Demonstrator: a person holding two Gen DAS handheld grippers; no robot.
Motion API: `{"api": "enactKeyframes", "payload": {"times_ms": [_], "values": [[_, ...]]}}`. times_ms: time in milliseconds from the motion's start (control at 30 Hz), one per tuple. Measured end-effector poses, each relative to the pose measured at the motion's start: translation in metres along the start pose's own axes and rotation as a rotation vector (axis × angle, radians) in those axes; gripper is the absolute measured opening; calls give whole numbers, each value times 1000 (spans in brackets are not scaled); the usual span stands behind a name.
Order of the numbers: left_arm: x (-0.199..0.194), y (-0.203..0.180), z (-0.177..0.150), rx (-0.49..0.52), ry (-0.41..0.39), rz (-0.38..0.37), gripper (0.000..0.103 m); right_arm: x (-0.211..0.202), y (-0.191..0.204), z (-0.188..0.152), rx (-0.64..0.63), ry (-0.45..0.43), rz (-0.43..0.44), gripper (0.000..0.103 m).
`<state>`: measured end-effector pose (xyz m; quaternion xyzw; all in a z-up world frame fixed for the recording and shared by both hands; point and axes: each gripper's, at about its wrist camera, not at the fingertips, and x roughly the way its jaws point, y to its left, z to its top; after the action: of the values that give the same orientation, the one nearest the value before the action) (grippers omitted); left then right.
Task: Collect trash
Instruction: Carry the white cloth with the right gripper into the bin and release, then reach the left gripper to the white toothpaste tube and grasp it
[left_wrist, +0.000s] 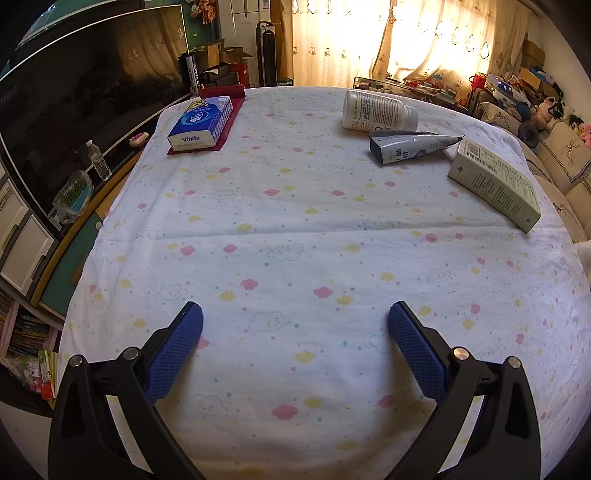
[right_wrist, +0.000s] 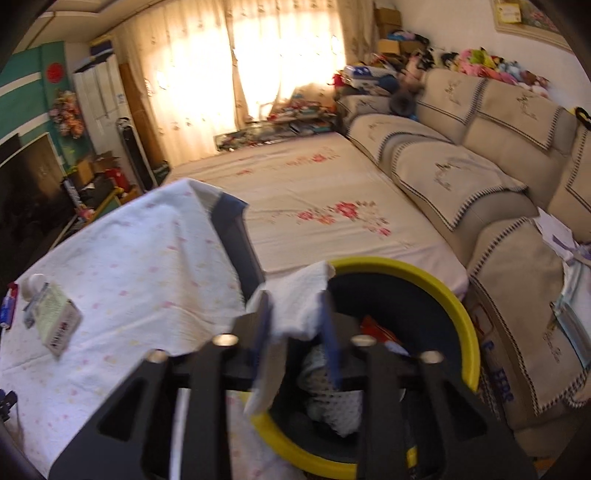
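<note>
The left gripper (left_wrist: 295, 325) hangs over the table w/ its blue pads (left_wrist: 181, 354) far apart — wide and holding nothing. Under it is a white cloth (left_wrist: 295, 229) with little pink and yellow clouds.

At the far side of the table lie things still to pick up. A white bottle (left_wrist: 376, 110) lies on its side. Just in front of it is a squashed blue-and-white carton (left_wrist: 410, 146), touching or almost touching the bottle. To the right is a pale green box (left_wrist: 495, 182) lying flat near the table edge. On the far left a blue tissue pack (left_wrist: 203, 123) sits on a dark red mat (left_wrist: 229, 125).

The right gripper (right_wrist: 295, 321) is at the table's edge, over a bin w/ a yellow rim (right_wrist: 436, 284). A crumpled white tissue (right_wrist: 299, 306) sits between its blue pads (right_wrist: 330, 332). The jaws are partway apart, but the pic is blurry, so I can't tell if the pads press on the tissue or have let go. The tissue is right above the near side of the rim. Inside the bin there's other trash — something red and something white w/ dots.

In the right wrist view the green box (right_wrist: 55, 317) shows again on the cloth at the left. Behind the bin is a beige sofa (right_wrist: 480, 155) and a mat w/ red flowers (right_wrist: 332, 199).
</note>
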<state>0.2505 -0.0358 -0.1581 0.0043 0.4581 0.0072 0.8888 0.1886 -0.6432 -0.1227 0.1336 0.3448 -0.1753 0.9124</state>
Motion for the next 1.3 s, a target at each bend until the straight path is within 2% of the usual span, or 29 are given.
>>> {"api": "enactKeyframes", "payload": {"times_ms": [67,133,267,367,533,600,700,833,933,967,1067,1100,1300], "values": [[0,0,0,0,0,1,99,-4,-1,3,22,-21,0,48],[0,0,0,0,0,1,99,-11,3,10,43,-58,36,50],[-1,0,0,2,-3,-4,98,-30,44,30,-3,-135,139,58],[-3,-6,4,9,-20,-93,98,-32,87,31,-88,-166,211,60],[-4,-51,27,148,-28,-187,98,-17,128,13,-209,-123,236,60],[-2,-73,40,213,-35,-227,98,-15,132,9,-226,-117,236,60],[4,-96,66,314,-90,-219,98,-13,130,7,-219,-116,233,60],[17,-95,100,360,-120,-239,92,-9,133,2,-226,-102,234,60],[27,-90,119,411,-143,-211,88,-11,134,1,-232,-106,241,60],[32,-88,123,435,-147,-212,83,-11,134,0,-232,-108,243,60],[50,-85,135,465,-117,-219,70,-11,134,0,-228,-103,238,61],[55,-83,138,467,-106,-224,68,-10,133,0,-225,-100,237,61],[72,-90,137,543,-81,-243,68,-7,133,0,-216,-83,236,62]]}}
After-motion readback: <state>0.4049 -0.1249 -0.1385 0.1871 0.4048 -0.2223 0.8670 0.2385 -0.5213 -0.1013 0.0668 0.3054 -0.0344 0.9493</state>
